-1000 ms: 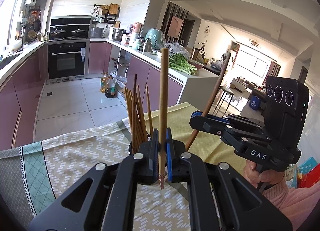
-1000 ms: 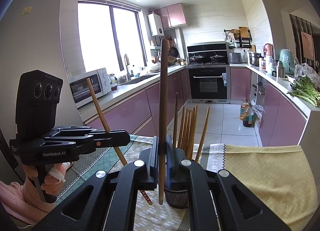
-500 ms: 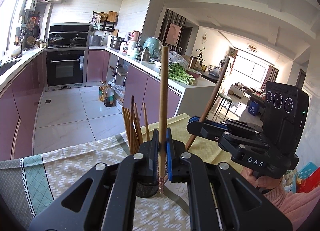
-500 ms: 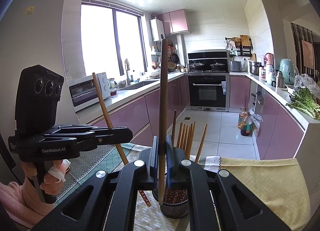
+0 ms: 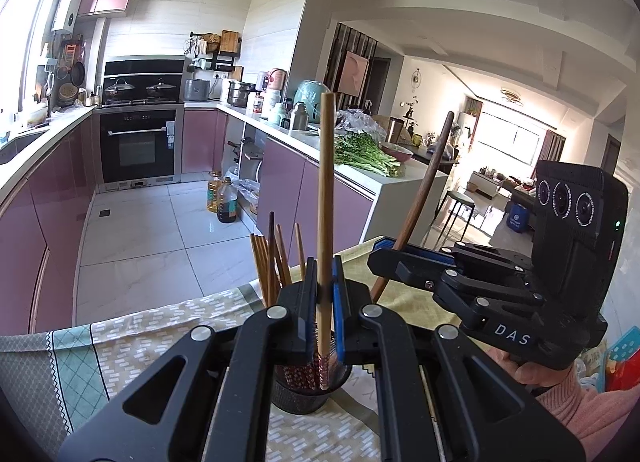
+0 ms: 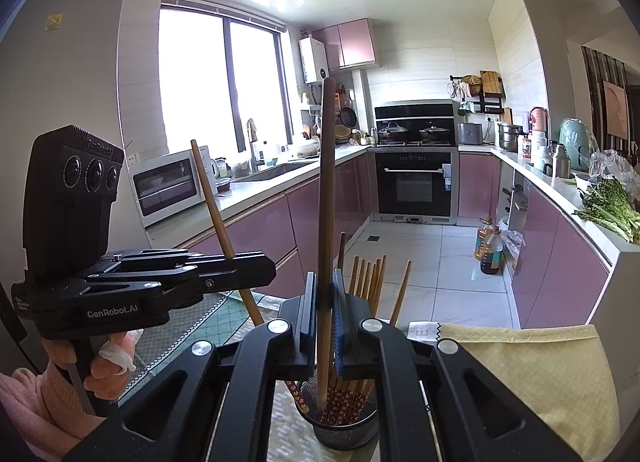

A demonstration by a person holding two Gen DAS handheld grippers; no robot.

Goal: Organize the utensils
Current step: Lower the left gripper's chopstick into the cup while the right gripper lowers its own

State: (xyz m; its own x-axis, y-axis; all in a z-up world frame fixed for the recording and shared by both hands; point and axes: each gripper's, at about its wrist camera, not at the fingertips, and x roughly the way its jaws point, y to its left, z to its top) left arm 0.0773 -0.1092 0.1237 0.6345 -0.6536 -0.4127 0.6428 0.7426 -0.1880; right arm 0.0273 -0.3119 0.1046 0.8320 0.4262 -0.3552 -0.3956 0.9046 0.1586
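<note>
My left gripper (image 5: 325,302) is shut on a light wooden chopstick (image 5: 325,198), held upright with its patterned tip just above the rim of a black mesh holder (image 5: 310,394). The holder has several chopsticks (image 5: 272,262) standing in it. My right gripper (image 6: 323,314) is shut on a darker chopstick (image 6: 326,198), upright, its lower end inside the holder (image 6: 346,428). Each gripper shows in the other's view: the right (image 5: 384,258), the left (image 6: 268,270) with its chopstick (image 6: 218,222).
The holder stands on a table with a patterned green and white cloth (image 5: 132,346) and a yellow cloth (image 6: 532,374). Beyond the table edge are the tiled kitchen floor, pink cabinets, an oven (image 5: 138,146) and oil bottles (image 5: 226,202).
Both grippers have come closer over the holder and lower, each with its chopstick. The right chopstick's tip has gone down into the holder.
</note>
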